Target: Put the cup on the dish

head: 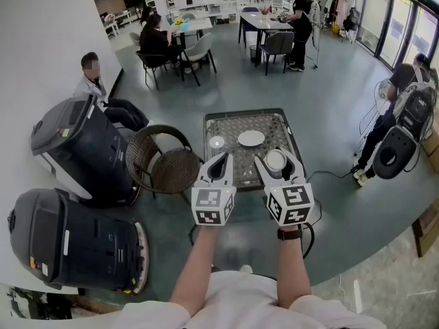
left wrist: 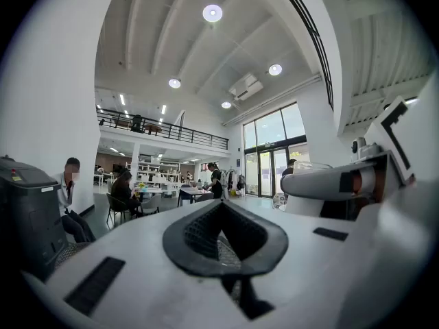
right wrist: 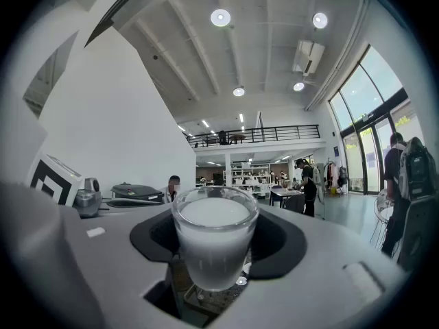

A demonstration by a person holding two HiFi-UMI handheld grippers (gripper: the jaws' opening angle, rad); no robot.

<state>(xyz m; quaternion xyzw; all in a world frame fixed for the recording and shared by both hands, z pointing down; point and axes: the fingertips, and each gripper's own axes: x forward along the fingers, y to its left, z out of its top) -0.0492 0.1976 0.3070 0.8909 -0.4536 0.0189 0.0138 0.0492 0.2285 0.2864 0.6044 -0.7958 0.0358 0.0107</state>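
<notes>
A white dish (head: 251,138) lies on the far part of a small dark-framed table (head: 226,123). The cup (head: 276,161) is a clear glass with white contents. My right gripper (head: 276,157) is shut on it and holds it upright above the table's near edge, short of the dish. In the right gripper view the cup (right wrist: 215,242) fills the gap between the jaws of that gripper (right wrist: 215,219). My left gripper (head: 221,159) hovers beside it on the left, shut, with nothing in it. The left gripper view shows its own jaw tips (left wrist: 221,207) meeting.
A small round glass object (head: 217,142) sits on the table left of the dish. A wicker chair (head: 164,162) stands against the table's left side. Two large dark machines (head: 82,146) (head: 65,242) stand further left. A person with a white machine (head: 394,153) is at the right.
</notes>
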